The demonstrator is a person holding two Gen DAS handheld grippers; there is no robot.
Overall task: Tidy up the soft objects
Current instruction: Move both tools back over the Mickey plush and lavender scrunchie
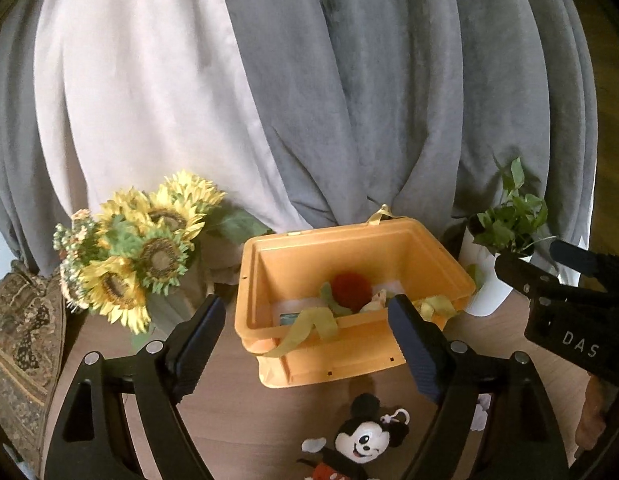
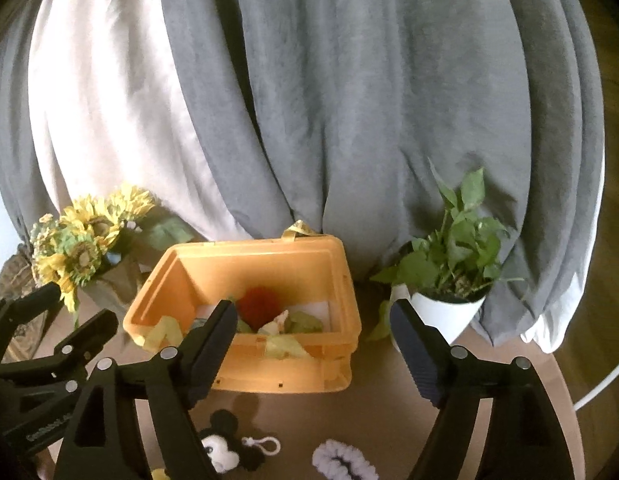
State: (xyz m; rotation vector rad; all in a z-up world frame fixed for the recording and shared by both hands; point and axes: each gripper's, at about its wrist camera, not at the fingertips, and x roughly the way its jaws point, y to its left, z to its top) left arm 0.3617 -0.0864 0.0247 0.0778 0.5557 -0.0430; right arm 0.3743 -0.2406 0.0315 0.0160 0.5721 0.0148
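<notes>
An orange plastic bin stands on the round wooden table; it also shows in the right wrist view. Inside lie a red fuzzy ball and yellow-green ribbon. A Mickey Mouse plush lies on the table in front of the bin. A pale purple fluffy scrunchie lies to its right. My left gripper is open and empty above the bin's near side. My right gripper is open and empty, also before the bin.
A sunflower bouquet stands left of the bin. A green plant in a white pot stands to its right. Grey and white curtains hang behind. A patterned cushion sits at the far left.
</notes>
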